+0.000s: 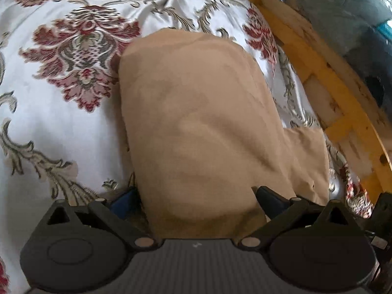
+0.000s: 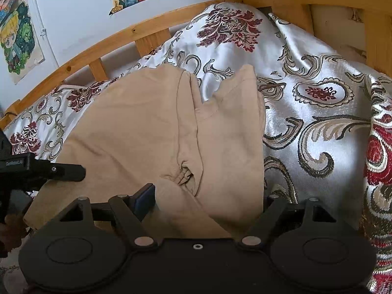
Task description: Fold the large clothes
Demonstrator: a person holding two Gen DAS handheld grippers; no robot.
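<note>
Two jaw sets spread, tan garment (image 2: 152,132) between each pair, lying on bed's floral cover (image 2: 318,112). Fold step pending, I judge; next: my right gripper (image 2: 208,201) and left gripper (image 1: 196,193) pinch near edge, carry over.

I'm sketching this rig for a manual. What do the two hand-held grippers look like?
Each hand-held gripper, left and right, is black plastic: two round discs, angled link arms with silver pivot pins, and blue finger pads.
</note>
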